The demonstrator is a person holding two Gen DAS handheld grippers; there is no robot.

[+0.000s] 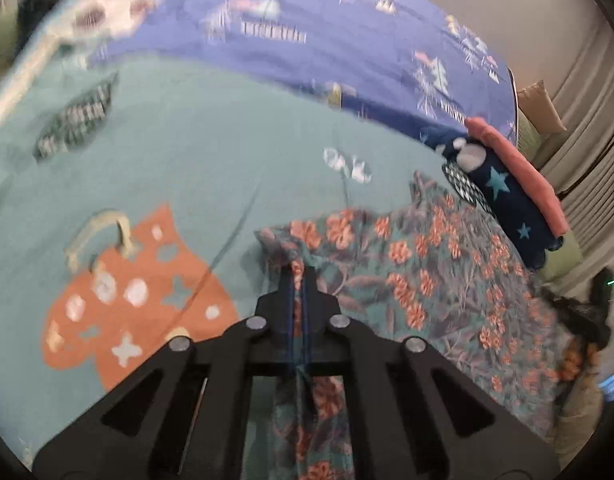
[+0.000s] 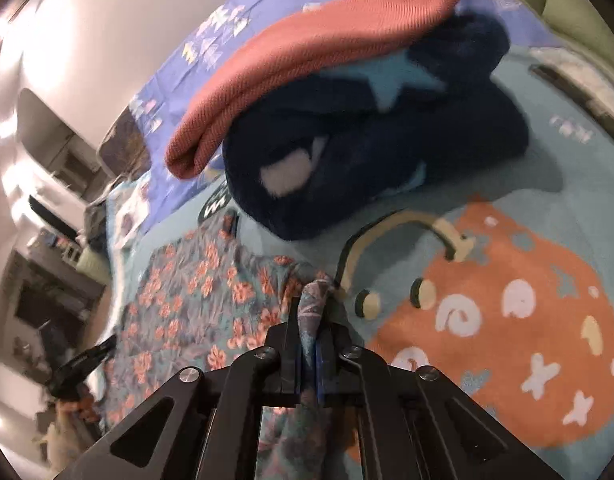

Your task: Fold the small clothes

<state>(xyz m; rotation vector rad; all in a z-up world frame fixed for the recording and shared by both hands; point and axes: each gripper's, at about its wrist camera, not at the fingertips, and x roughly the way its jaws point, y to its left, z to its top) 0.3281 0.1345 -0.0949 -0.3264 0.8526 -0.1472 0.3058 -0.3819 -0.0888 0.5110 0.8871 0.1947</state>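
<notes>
1. The teal cotton garment with coral flowers (image 1: 447,280) lies on the teal printed bedspread (image 1: 227,160), stretched lengthwise between both tongs.
2. Left tongs (image 1: 298,276) are clamped tight on 1 bunched corner.
3. Right tongs (image 2: 313,312) pinch another corner, beside the folded navy and coral pile (image 2: 367,128).

I can read no text, label, brand or number anywhere from either of my wrists. The teal bedspread (image 1: 195,160) carries only pictures, and its dark and white marks (they might be lettering) are smeared beyond reading. The blue sheet (image 1: 327,52) has small white prints, equally illegible.
</notes>
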